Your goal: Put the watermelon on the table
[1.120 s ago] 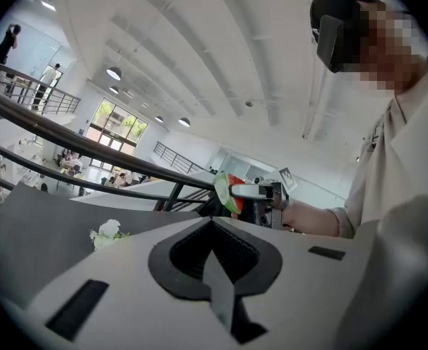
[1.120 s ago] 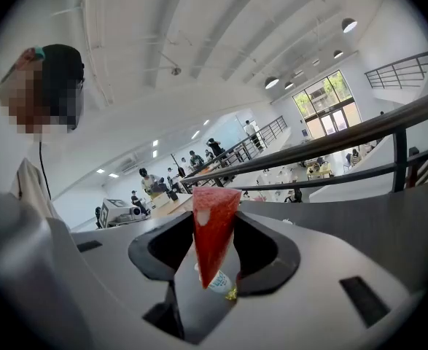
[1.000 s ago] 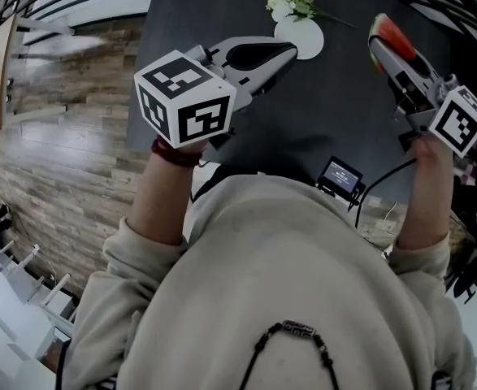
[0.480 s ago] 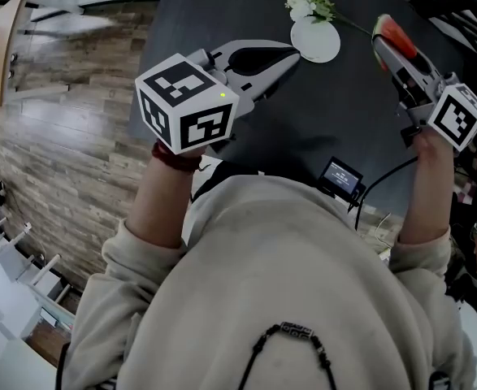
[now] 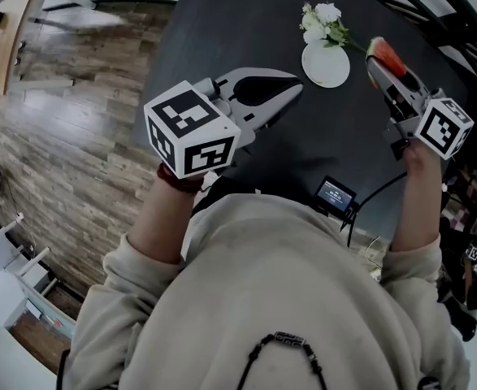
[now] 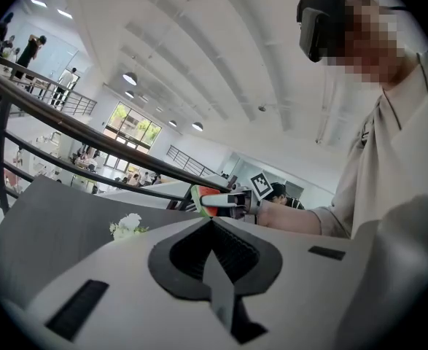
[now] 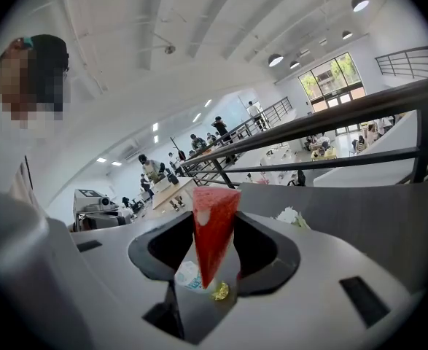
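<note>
A red watermelon slice with a green rind (image 5: 382,54) is held upright over the right side of the dark table (image 5: 238,31). My right gripper (image 5: 379,65) is shut on it. In the right gripper view the slice (image 7: 215,214) stands point down between the jaws of that gripper (image 7: 213,232). My left gripper (image 5: 293,88) hovers over the middle of the table with its jaws shut and nothing in them. Past the tips of the left gripper (image 6: 212,221), the left gripper view shows the slice (image 6: 205,200) in the other gripper.
A white plate (image 5: 326,63) lies on the table just left of the slice, with a small bunch of white flowers (image 5: 323,21) behind it. A small screen device (image 5: 336,194) with a cable sits at the table's near edge. A wooden floor (image 5: 67,136) lies to the left.
The right gripper has sunk with the slice and come closer to the white plate. The left gripper has drawn slightly back from the plate.
</note>
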Tool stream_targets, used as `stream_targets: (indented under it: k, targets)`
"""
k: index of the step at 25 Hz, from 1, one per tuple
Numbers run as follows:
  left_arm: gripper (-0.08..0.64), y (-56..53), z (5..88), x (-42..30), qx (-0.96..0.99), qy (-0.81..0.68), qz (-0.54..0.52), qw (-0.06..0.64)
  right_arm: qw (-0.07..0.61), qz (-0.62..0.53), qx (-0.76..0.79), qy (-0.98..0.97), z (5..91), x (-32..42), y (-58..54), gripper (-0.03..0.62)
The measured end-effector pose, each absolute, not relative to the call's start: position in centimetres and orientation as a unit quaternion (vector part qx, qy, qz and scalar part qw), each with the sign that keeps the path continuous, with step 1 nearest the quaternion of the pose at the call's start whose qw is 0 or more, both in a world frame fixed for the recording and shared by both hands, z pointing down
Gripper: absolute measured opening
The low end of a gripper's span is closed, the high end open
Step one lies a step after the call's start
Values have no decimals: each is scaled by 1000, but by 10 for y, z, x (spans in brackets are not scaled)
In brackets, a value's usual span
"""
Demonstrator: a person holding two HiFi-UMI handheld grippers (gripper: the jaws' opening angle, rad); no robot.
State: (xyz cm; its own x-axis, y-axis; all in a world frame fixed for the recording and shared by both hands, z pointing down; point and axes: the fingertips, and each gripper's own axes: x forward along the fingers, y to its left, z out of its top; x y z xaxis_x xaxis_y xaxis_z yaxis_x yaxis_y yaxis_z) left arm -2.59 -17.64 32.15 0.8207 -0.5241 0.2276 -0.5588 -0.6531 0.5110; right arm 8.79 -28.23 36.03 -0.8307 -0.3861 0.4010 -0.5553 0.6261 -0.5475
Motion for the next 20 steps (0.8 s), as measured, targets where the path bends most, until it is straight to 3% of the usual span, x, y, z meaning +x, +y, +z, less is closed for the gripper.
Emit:
stream_targets:
  k: [20]
  targets:
    - [5,-172,329,-63,889,-333,-20,314,206,380,260,-863,458,67,-313,188]
